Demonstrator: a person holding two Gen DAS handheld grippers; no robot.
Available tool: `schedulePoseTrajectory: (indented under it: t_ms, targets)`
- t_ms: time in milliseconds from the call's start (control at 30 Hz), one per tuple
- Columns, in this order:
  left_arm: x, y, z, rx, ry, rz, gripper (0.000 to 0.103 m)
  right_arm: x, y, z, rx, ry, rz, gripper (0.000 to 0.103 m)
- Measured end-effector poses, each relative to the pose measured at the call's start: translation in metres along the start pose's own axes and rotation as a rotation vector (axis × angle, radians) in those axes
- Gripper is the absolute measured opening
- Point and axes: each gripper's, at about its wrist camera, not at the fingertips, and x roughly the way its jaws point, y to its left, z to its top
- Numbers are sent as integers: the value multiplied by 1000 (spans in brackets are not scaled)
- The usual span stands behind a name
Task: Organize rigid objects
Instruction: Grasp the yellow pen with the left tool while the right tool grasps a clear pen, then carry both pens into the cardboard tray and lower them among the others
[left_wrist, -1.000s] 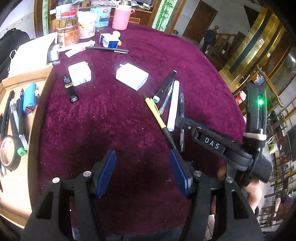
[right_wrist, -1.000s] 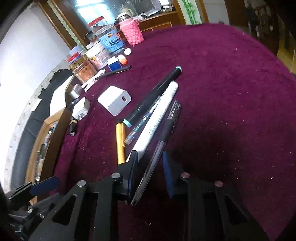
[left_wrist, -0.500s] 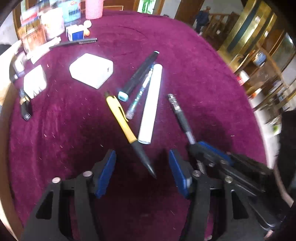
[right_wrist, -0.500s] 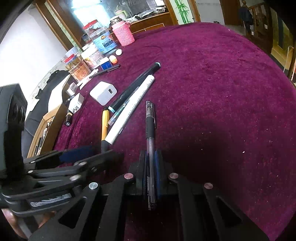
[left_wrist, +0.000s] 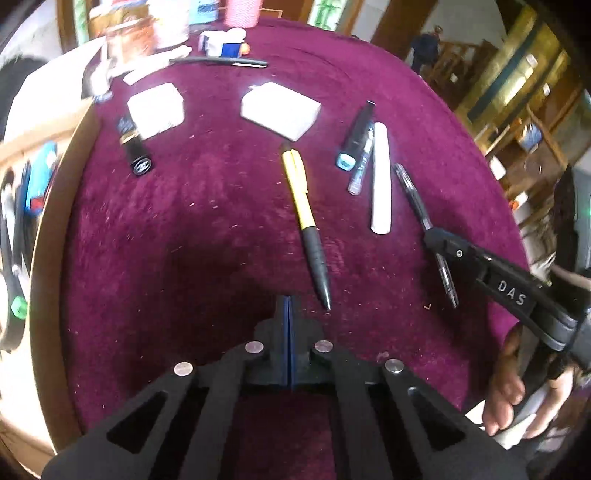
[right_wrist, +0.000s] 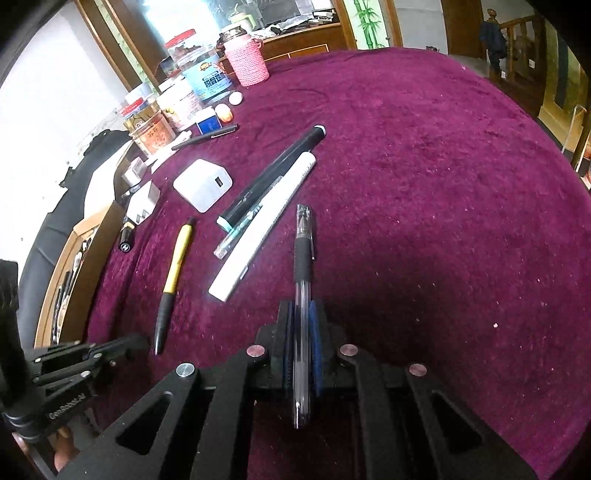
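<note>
The left claw (left_wrist: 288, 306) has snapped shut on nothing, the yellow pen (left_wrist: 304, 221) just right of its tip; the right claw (right_wrist: 301, 325) now grips the clear pen (right_wrist: 303, 280), ready for sorting.

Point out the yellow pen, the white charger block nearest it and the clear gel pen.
yellow pen (left_wrist: 300, 192), left wrist view, yellow barrel.
white charger block (left_wrist: 279, 109), left wrist view, top face.
clear gel pen (right_wrist: 303, 258), right wrist view, black grip.

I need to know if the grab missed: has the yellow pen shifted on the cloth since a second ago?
Yes: the yellow pen now lies apart from the white tube, no longer touching it.
</note>
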Motion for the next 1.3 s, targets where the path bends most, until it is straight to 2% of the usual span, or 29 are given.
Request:
schedulePoseTrajectory:
  t_ms: [100, 133, 167, 200, 233, 433, 567, 633, 667, 733, 767, 900, 967, 1067, 1200, 1300]
  targets:
    - [-8, 1, 2, -4, -23, -16, 11, 1, 4, 3, 7, 9, -2, 17]
    - [-10, 2, 1, -7, -33, -30, 25, 1, 5, 3, 6, 10, 0, 20]
    - [-13, 5, 0, -15, -44, -51, 48, 1, 6, 2, 4, 11, 0, 21]
    - [-14, 7, -1, -24, -54, -64, 57, 0, 7, 2, 5, 11, -2, 21]
    - [-16, 9, -2, -29, -65, -74, 60, -1, 7, 0, 12, 8, 3, 21]
    - [-4, 5, 11, -38, -44, -94, 60, -6, -1, -7, 42, -11, 57, 21]
    - [12, -11, 30, -5, -40, -33, 60, -4, -4, -5, 42, -11, 72, 21]
    - [21, -17, 38, 13, -31, 6, 60, -4, -3, -5, 33, -10, 76, 23]
    - [25, -23, 41, 46, -45, 54, 55, -4, -3, -5, 31, -12, 81, 23]
    - [34, -41, 42, 160, -93, 211, 43, -5, -4, -6, 35, -22, 90, 23]
    - [34, -43, 41, 166, -104, 204, 34, -5, -6, -6, 39, -28, 91, 23]
    - [31, -40, 36, 172, -105, 196, 19, -3, -4, -3, 37, -33, 77, 23]
    - [27, -38, 31, 176, -100, 198, 7, -2, -2, -1, 28, -35, 58, 24]
    - [22, -35, 24, 165, -80, 179, 7, 0, 4, -1, 21, -47, 20, 24]
    - [8, -16, 12, 79, -57, 81, 7, 3, 13, 0, 1, -70, -41, 23]
    - [2, -3, 4, 34, -54, 45, 7, 5, 14, 0, 6, -79, -81, 8]
